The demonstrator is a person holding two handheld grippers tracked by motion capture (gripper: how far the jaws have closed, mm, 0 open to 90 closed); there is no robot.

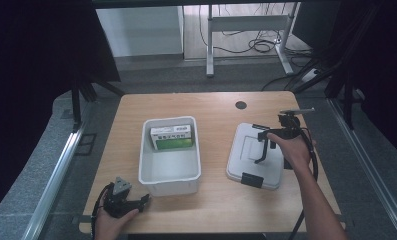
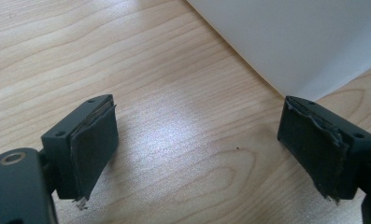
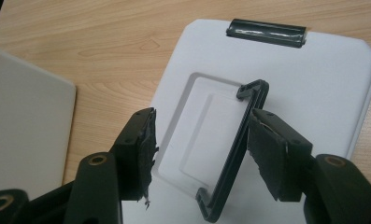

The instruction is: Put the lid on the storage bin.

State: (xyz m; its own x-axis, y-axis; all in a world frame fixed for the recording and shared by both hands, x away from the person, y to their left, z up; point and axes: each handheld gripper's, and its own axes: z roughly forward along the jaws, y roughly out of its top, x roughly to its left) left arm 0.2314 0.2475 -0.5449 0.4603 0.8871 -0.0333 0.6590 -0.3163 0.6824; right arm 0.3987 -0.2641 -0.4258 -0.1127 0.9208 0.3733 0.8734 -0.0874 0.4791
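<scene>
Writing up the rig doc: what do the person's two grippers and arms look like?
Both the left gripper and right gripper are black, with flat jaws faced in frayed dark padding and brass-ringed pivot holes. The left carries a grey three-cornered plate; black cables trail from each. Forearms are bare, no sleeves in frame.

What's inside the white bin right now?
The white bin holds one green-and-white box against its far wall. The rest of its floor looks bare; nothing covers it, though the box's label is unreadable.

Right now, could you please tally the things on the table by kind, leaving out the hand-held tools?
White open bin: 1
White bin lid with black handle: 1
Green-and-white box inside the bin: 1
Total: 3
</scene>
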